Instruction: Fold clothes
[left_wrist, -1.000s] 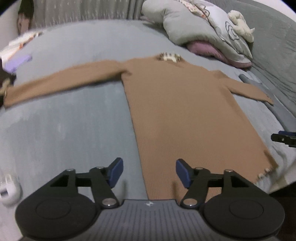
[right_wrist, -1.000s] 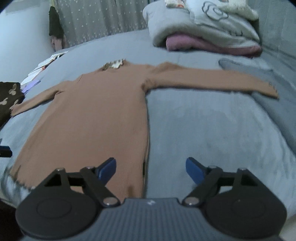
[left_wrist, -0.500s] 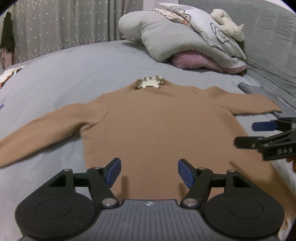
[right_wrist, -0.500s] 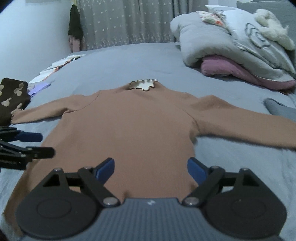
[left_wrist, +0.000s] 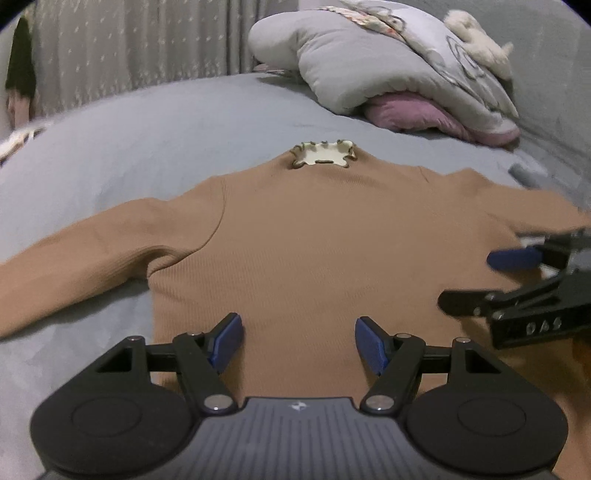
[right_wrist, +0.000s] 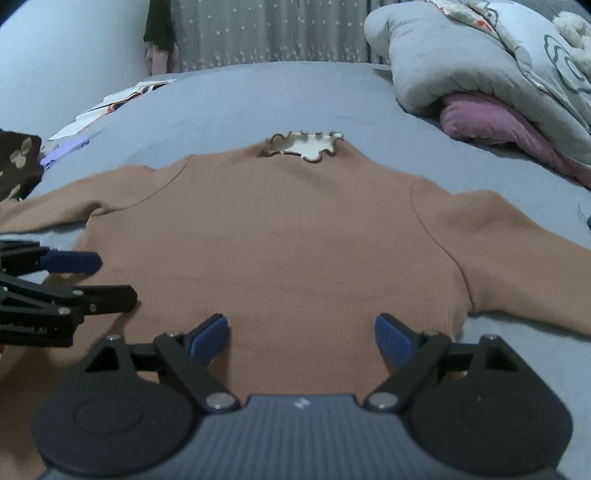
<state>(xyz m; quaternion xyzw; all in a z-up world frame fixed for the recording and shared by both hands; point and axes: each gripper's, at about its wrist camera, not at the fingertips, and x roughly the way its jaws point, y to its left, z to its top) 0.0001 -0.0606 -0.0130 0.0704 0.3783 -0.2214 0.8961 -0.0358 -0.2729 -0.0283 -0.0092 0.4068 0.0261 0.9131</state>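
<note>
**Both grippers swing in over the sweater's body**

The left gripper (left_wrist: 298, 341) has its jaws spread wide with nothing between them, hanging over the lower middle of the brown sweater (left_wrist: 314, 240). The right gripper (right_wrist: 301, 341) is the same: jaws apart, empty, above the cloth. Each shows in the other's view from the side, the right gripper at the sweater's right flank and the left gripper (right_wrist: 74, 280) at its left flank, so they stand side by side and near each other.

A second ago each camera looked along the hem from an outer bottom corner, with one sleeve running off to its side. Now both face straight up the body toward the neck and have closed in on the cloth. That reads as the survey being over and a first grasp being lined up; no fold is made yet.

The sweater lies flat, face up, on the grey bed (left_wrist: 129, 122). Its long axis runs from the hem near the grippers away to the frilled collar (left_wrist: 325, 153), which points toward the curtain (right_wrist: 266, 33). The sleeves stretch out left and right, across that axis. A heap of bedding (right_wrist: 480, 74) sits beyond the right shoulder.
</note>
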